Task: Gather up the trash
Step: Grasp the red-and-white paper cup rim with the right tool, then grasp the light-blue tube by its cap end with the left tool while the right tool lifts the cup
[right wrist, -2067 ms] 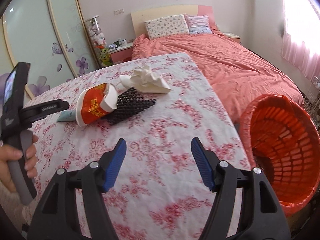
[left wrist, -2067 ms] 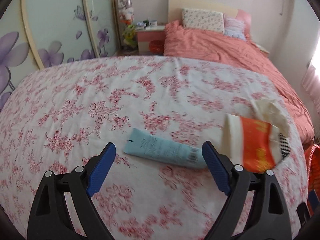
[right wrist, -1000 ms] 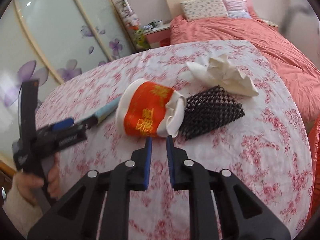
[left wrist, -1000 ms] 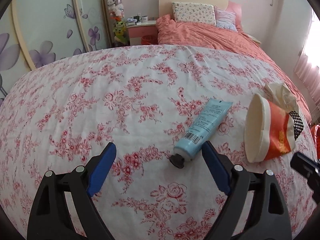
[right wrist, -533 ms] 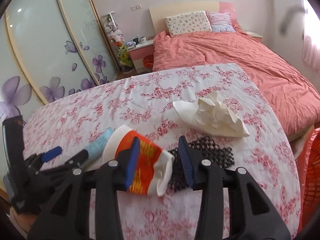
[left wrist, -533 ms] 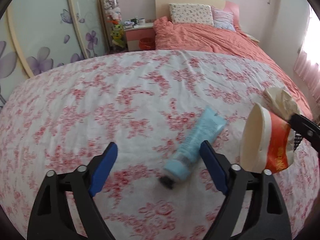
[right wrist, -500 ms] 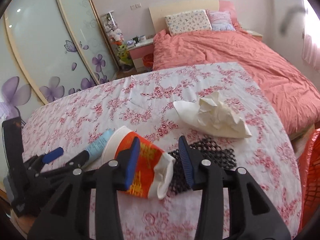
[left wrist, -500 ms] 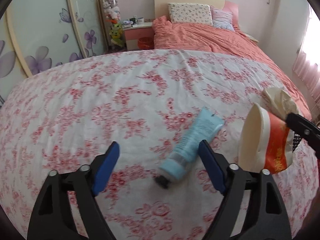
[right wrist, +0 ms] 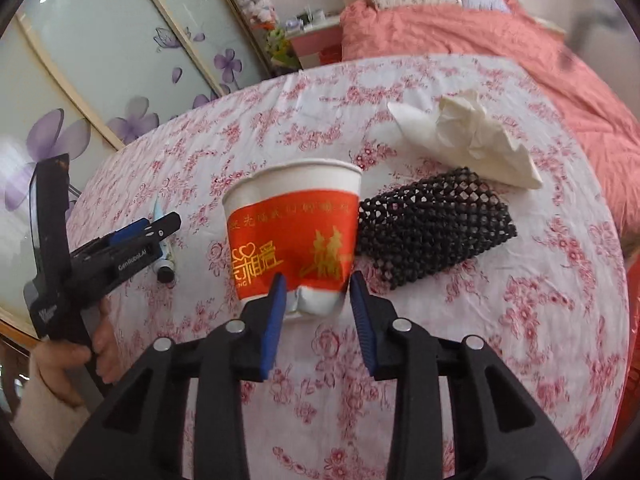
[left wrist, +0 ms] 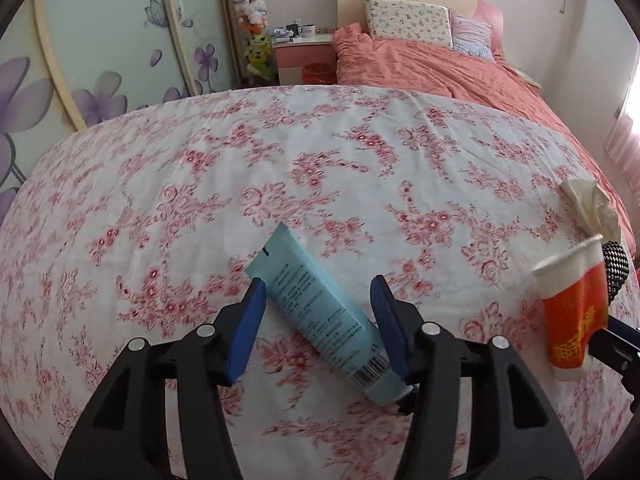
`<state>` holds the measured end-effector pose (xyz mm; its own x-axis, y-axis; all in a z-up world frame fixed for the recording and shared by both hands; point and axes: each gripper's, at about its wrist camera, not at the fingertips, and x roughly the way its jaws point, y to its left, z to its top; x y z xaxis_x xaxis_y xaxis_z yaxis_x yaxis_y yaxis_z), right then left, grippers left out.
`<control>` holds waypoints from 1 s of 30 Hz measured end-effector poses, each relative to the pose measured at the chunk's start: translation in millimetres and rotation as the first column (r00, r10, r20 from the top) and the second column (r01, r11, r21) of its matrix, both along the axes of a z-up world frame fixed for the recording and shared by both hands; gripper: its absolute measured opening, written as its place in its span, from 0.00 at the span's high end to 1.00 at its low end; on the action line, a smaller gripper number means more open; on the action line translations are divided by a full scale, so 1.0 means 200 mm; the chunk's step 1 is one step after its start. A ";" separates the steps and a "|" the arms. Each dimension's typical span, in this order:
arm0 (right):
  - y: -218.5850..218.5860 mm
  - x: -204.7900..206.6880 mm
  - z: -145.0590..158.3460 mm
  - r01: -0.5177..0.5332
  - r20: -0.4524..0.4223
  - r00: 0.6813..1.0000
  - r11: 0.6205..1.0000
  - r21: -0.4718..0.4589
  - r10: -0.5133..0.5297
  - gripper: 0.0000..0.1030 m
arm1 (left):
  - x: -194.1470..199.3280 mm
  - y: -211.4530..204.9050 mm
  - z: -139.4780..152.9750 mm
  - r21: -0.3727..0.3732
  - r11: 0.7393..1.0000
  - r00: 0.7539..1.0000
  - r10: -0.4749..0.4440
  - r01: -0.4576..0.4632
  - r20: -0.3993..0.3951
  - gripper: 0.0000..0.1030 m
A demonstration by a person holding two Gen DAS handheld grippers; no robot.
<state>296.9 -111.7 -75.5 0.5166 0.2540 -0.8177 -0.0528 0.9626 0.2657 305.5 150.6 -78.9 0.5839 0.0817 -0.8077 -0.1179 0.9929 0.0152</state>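
A light blue tube [left wrist: 316, 304] lies on the floral tablecloth [left wrist: 320, 168], slanting between the jaws of my left gripper [left wrist: 318, 304], which is open around it; its cap end shows in the right wrist view [right wrist: 165, 270]. My right gripper [right wrist: 318, 296] is shut on the crushed base of a red and white paper cup [right wrist: 294, 240] and holds it upright, lifted off the cloth. The cup also shows in the left wrist view [left wrist: 572, 300]. A crumpled white tissue [right wrist: 468, 136] and a black foam net [right wrist: 428, 224] lie beyond the cup.
The left gripper [right wrist: 120, 252] and the hand holding it are at the left of the right wrist view. Behind the table are a bed with an orange quilt [left wrist: 420, 60], a nightstand [left wrist: 304, 56] and sliding wardrobe doors [left wrist: 100, 48].
My right gripper has closed on the paper cup and raised it upright off the cloth. My left gripper has moved forward over the blue tube and narrowed its jaws around it.
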 end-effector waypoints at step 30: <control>0.04 -0.26 0.01 0.096 0.165 0.985 0.970 -0.225 -0.059 0.32 | -0.22 -0.06 -0.02 -0.023 0.985 0.985 -0.172 0.173 0.029 0.38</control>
